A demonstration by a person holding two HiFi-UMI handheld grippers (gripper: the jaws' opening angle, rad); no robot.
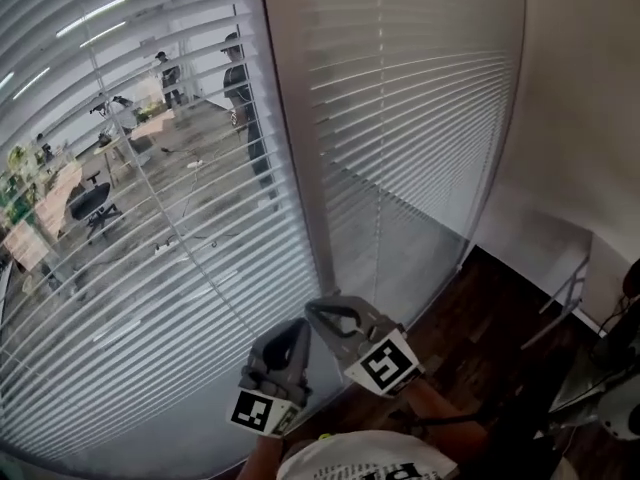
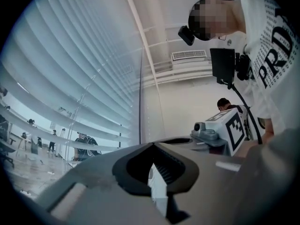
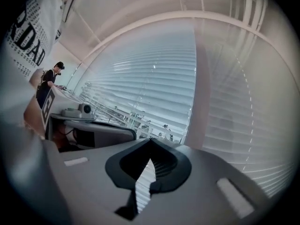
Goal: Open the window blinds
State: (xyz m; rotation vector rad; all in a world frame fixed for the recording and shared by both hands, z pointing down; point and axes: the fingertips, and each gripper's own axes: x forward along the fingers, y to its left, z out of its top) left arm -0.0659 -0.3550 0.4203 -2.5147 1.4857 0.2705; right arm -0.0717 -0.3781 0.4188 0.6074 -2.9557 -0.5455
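Facing: window blinds [image 1: 150, 228], far side, left slats see-through.
Head view only: dark wood floor [image 1: 500, 318], right.
Left gripper view only: ceiling vent [image 2: 188, 55].
Left tongs [image 1: 298, 326]: low, near the blinds, jaws together, nothing between.
Right tongs [image 1: 318, 310]: same, jaws together, nothing between.
Print: "PRD" on my white shirt [image 2: 274, 64], rest cut off.
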